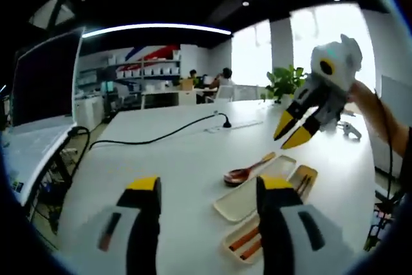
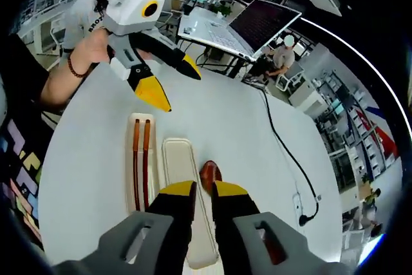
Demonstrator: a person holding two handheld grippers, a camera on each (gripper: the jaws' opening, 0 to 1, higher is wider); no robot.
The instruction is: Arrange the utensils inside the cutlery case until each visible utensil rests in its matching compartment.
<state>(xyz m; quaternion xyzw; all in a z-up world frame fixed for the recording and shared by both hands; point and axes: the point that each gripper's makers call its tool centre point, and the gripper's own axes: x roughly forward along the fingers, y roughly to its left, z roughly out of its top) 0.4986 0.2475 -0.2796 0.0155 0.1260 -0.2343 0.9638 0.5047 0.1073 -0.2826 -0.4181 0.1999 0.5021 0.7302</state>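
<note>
Left gripper view first: the left gripper [image 1: 207, 214] hangs above the white table [image 1: 174, 152] with its jaws spread wide and nothing between them. Past the jaws sit the two halves of the cutlery case: the tray [image 1: 254, 191] lying empty, and just beside it the second tray [image 1: 283, 223] with the chopsticks [image 1: 246, 241] in it. The spoon [image 1: 248, 169] lies on the table, its bowl just off the empty tray's far edge and its handle resting on or against that rim; I can't tell which. The right gripper [image 1: 293, 130] is up in the air on the right, jaws a little apart and empty.

Right gripper view: the right gripper [image 2: 203, 192] has its jaws close together, only a narrow gap, nothing held. The spoon's bowl [image 2: 209, 175] peeks out right above the jaw tips, next to the long empty tray [image 2: 177, 159]. The chopsticks [image 2: 140, 159] lie straight in the tray on the left. The left gripper [image 2: 168, 85] hovers farther off, opened up.

My take: the spoon is the only thing left to seat. I'd widen the right jaws first, come down on the handle rather than the bowl, pinch low, lift just enough to clear the rim and lay it lengthwise into the empty tray. The tray looks light, so it could slide.
</note>
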